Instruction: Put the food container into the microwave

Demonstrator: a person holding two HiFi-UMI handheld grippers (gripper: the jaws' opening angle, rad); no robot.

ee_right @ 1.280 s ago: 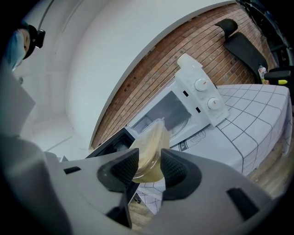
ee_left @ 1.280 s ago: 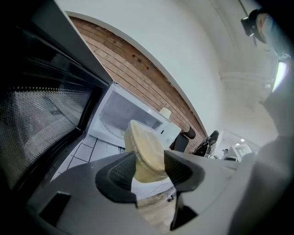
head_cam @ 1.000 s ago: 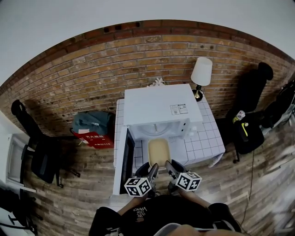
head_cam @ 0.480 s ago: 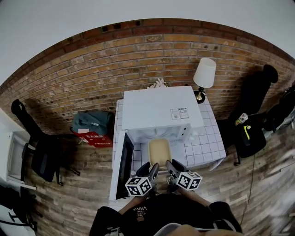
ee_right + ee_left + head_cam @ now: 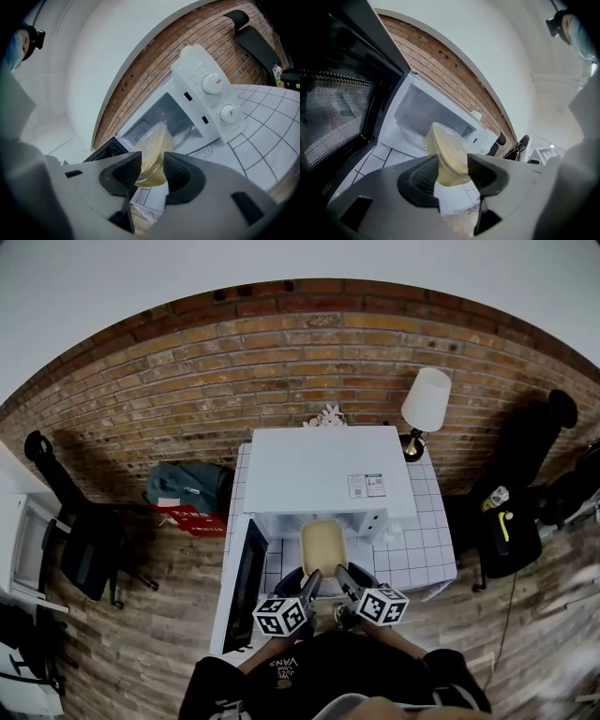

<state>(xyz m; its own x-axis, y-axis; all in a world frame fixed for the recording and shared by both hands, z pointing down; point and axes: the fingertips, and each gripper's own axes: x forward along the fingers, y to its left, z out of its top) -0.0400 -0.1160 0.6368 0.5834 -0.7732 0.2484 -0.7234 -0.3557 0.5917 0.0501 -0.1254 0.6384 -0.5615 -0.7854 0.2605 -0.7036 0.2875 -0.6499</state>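
Holding the container (image 5: 322, 547), pinched by left gripper (image 5: 308, 586) and right gripper (image 5: 343, 579), at the open microwave (image 5: 328, 470); next, push it far inside.

The head view looks steeply down from overhead on the white boxy microwave (image 5: 323, 470) and white tiled counter (image 5: 417, 554). The gripper views ride close behind the left tongs (image 5: 452, 171) and right tongs (image 5: 151, 171), facing the microwave's open front. All three share the pale yellow plastic food container (image 5: 322, 547).

My left gripper (image 5: 452, 166) and right gripper (image 5: 151, 166) are covering the near corners of the food container (image 5: 446, 147); the label (image 5: 366, 486) on the microwave (image 5: 323, 465) is showing too small to read.
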